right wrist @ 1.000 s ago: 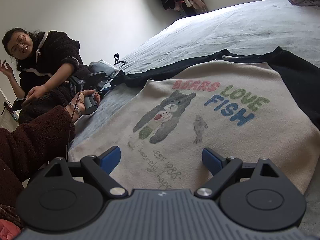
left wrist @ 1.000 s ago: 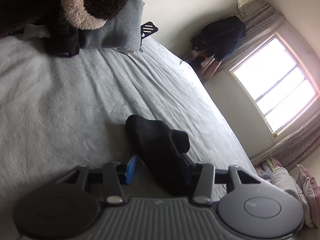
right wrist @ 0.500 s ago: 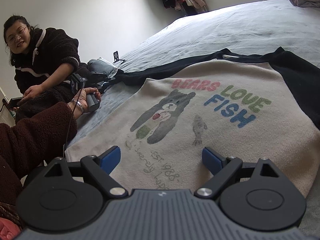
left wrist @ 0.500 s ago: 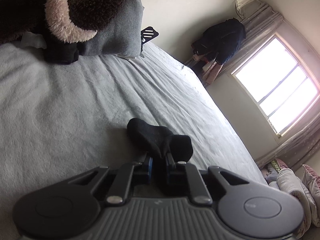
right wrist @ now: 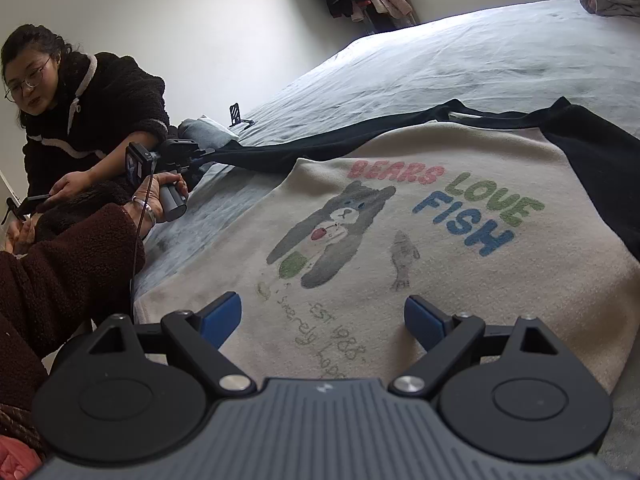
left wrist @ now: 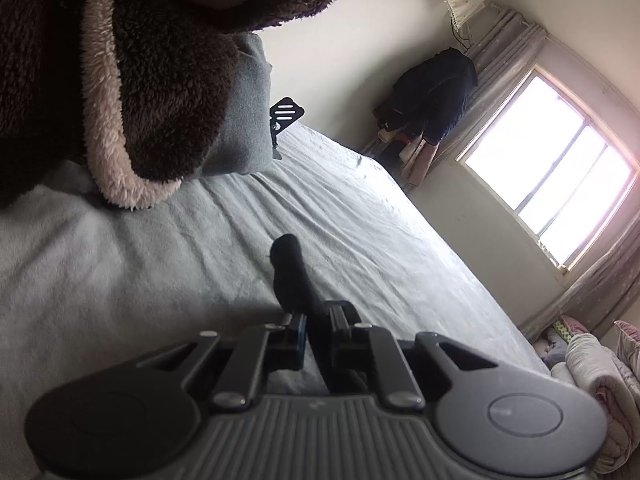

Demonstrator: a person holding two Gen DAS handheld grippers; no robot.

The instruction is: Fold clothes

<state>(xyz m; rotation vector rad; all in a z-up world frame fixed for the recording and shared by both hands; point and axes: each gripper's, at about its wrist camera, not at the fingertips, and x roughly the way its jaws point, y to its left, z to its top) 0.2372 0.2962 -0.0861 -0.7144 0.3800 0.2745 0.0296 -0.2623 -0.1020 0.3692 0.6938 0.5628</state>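
Observation:
A cream sweatshirt (right wrist: 460,264) with black sleeves and a bear print lies flat on the grey bed (right wrist: 460,52). Its left black sleeve (right wrist: 304,152) stretches across the sheet toward the left gripper. In the left wrist view my left gripper (left wrist: 317,330) is shut on the black sleeve cuff (left wrist: 290,276), whose end sticks up past the fingers above the sheet (left wrist: 120,264). My right gripper (right wrist: 322,314) stands open just above the sweatshirt's lower hem, with nothing between its blue pads.
A second person in a dark fleece jacket (right wrist: 96,112) sits at the bed's far left; their fleece sleeve (left wrist: 132,92) fills the upper left of the left wrist view. A grey pillow (left wrist: 248,120), a window (left wrist: 548,196), hanging clothes (left wrist: 432,96) and bundled bedding (left wrist: 600,372) surround the bed.
My left gripper closed on the black sleeve cuff and lifted it a little off the sheet. The right gripper kept still. The seated person leaned in.

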